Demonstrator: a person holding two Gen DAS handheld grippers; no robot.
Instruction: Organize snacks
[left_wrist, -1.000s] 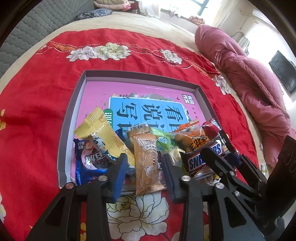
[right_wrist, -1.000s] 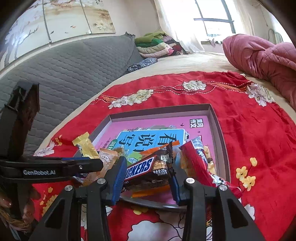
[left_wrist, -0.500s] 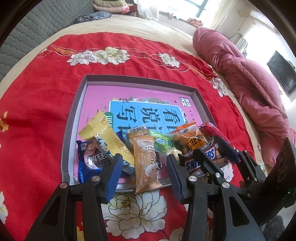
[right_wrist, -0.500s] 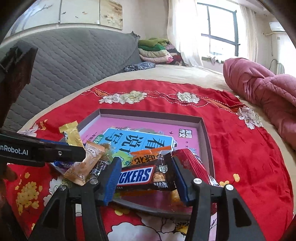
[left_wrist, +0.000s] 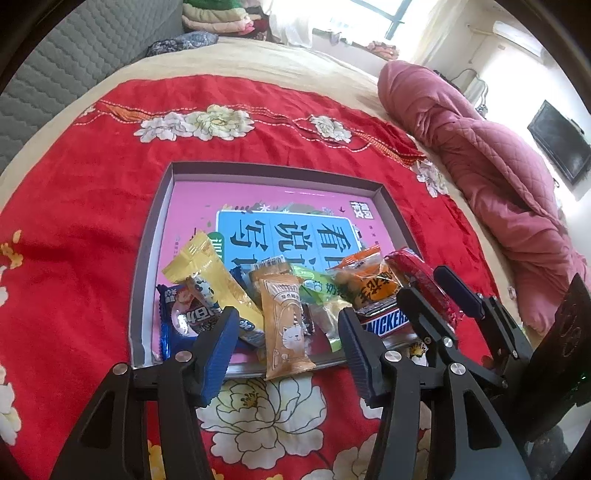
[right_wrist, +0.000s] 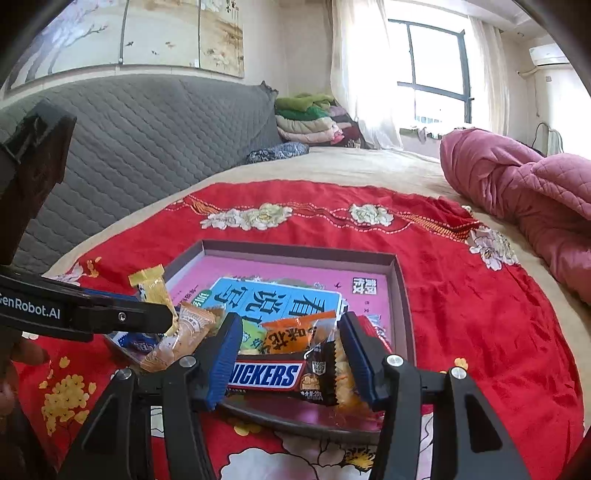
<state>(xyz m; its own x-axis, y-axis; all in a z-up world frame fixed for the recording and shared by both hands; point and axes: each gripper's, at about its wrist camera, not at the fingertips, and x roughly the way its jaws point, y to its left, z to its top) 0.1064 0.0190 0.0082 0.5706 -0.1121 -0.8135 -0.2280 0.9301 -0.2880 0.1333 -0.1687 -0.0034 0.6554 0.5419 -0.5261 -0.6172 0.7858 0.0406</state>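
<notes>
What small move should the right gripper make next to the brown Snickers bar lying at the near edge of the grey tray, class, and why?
Probably back the right gripper off and leave the brown Snickers bar in the shallow grey tray. Its jaws stand apart, the bar lies loosely between them over the tray's near rim, and the left gripper, jaws opening, frames a tan cat-print packet.
</notes>
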